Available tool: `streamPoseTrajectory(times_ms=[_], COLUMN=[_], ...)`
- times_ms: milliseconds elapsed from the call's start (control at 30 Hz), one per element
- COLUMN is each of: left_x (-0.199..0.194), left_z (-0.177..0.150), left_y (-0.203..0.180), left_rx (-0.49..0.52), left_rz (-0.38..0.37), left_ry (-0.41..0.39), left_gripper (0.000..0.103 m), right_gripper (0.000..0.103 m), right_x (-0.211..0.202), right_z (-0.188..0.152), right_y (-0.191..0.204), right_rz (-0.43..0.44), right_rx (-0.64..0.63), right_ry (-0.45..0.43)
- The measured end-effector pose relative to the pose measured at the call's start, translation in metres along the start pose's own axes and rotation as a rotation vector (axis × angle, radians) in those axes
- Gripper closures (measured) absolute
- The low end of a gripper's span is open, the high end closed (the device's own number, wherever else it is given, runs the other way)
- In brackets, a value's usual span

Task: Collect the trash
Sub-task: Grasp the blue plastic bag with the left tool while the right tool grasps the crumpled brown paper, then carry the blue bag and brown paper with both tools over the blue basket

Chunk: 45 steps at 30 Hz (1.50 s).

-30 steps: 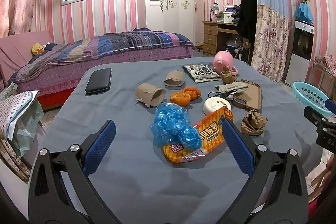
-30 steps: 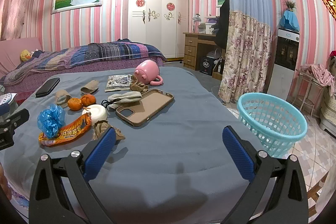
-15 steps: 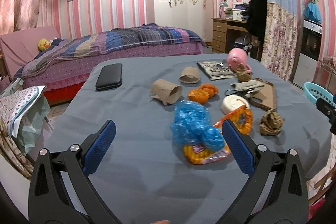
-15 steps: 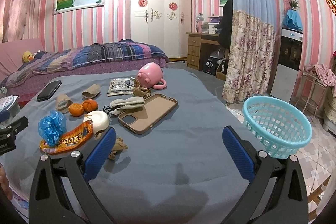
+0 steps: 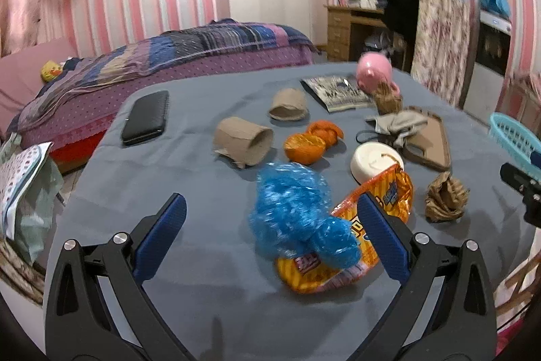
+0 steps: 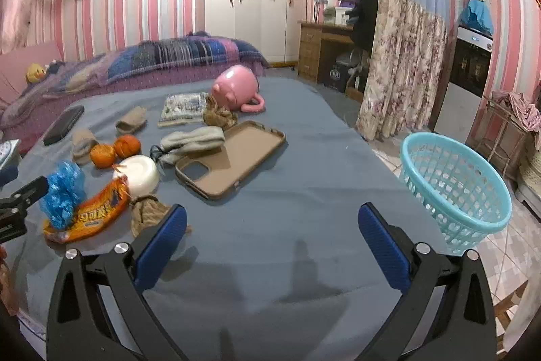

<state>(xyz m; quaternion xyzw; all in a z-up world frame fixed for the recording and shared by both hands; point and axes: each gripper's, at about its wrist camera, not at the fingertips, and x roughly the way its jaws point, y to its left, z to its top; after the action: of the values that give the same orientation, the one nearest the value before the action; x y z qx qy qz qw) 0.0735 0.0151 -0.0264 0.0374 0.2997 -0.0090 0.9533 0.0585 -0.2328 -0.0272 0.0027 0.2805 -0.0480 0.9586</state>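
Both grippers, left (image 5: 270, 237) and right (image 6: 272, 242), hold jaws spread wide, grasping nothing; crinkly blue plastic wad (image 5: 297, 215) lies on glossy orange wrapper (image 5: 345, 246).

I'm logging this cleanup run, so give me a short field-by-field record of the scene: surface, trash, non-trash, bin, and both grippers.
surface: grey cloth-covered table
trash: crumpled blue plastic bag on orange snack wrapper; orange peels; cardboard tube; crumpled brown paper
non-trash: pink mug on its side; tan phone case; black phone
bin: light blue plastic basket, beside the table
left gripper: open, over the blue bag
right gripper: open, empty
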Motion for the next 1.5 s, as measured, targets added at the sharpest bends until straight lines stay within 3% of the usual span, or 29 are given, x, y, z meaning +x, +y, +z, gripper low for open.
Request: streamPoseTrajectory(times_ms=[67, 133, 200, 367, 500, 700, 833, 1100, 1267, 1500], left_x=[0.010, 0.014, 0.019, 0.023, 0.008, -0.010, -0.008, -0.008, -0.009, -0.021], left_z=[0.000, -0.002, -0.004, -0.005, 0.001, 0.007, 0.004, 0.005, 0.008, 0.029], left_y=[-0.003, -0.006, -0.008, -0.003, 0.016, 0.039, 0.048, 0.049, 0.038, 0.002], left_rx=[0.002, 0.003, 0.012, 0.007, -0.045, -0.070, -0.077, -0.080, -0.055, -0.016], left_rz=[-0.032, -0.060, -0.084, -0.106, -0.115, -0.054, -0.020, -0.019, -0.022, -0.077], left_ry=[0.033, 0.051, 0.073, 0.091, 0.058, 0.010, 0.018, 0.015, 0.019, -0.016], left_gripper=[0.006, 0.013, 0.035, 0.070, 0.071, 0.071, 0.071, 0.071, 0.071, 0.071], right_gripper=[0.004, 0.004, 0.004, 0.004, 0.004, 0.004, 0.006, 0.053, 0.056, 0.056], right_x=[-0.002, -0.003, -0.003, 0.000, 0.000, 0.013, 0.025, 0.041, 0.032, 0.016], right_z=[-0.001, -0.002, -0.004, -0.007, -0.009, -0.010, -0.012, -0.015, -0.012, 0.004], right_y=[0.001, 0.005, 0.010, 0.022, 0.033, 0.045, 0.055, 0.071, 0.059, 0.007], right_rz=[0.007, 0.009, 0.030, 0.089, 0.122, 0.176, 0.209, 0.318, 0.296, 0.194], right_rx=[-0.008, -0.027, -0.039, -0.054, -0.086, -0.094, -0.119, -0.162, -0.140, -0.061], right_ry=[-0.018, -0.025, -0.022, -0.004, 0.002, 0.040, 0.078, 0.129, 0.088, 0.024])
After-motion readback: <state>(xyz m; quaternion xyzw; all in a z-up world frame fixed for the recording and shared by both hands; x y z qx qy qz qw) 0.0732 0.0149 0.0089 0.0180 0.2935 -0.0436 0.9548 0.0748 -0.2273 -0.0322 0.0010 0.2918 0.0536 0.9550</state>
